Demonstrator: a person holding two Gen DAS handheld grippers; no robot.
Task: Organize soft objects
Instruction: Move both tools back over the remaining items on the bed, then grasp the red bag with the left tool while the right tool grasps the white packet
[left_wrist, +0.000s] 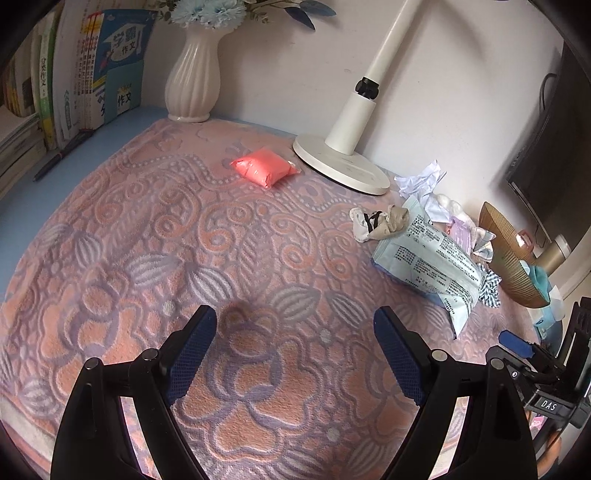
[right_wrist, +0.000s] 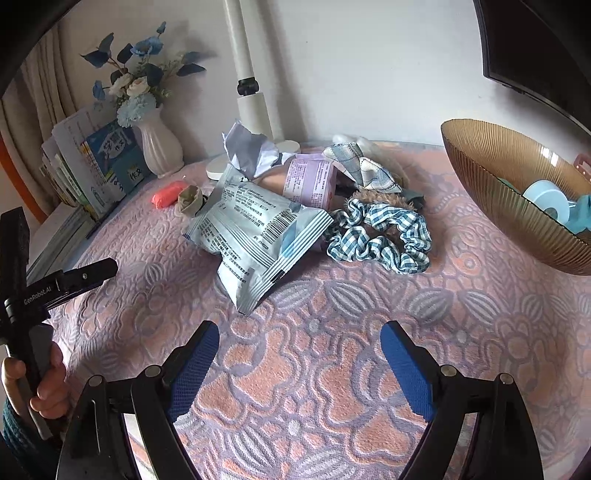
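A pile of soft things lies on the patterned pink cloth: a light-blue packet, a blue checked scrunchie, a purple packet, a plaid fabric bow, crumpled white paper and a rolled sock. A red-orange soft pack lies apart near the lamp base; it also shows in the right wrist view. The light-blue packet and the sock show in the left wrist view. My left gripper is open and empty above bare cloth. My right gripper is open and empty, short of the packet.
A ribbed amber bowl at the right holds a roll of tape and blue items. A white lamp base, a white vase with flowers and standing books line the back. A dark monitor stands far right.
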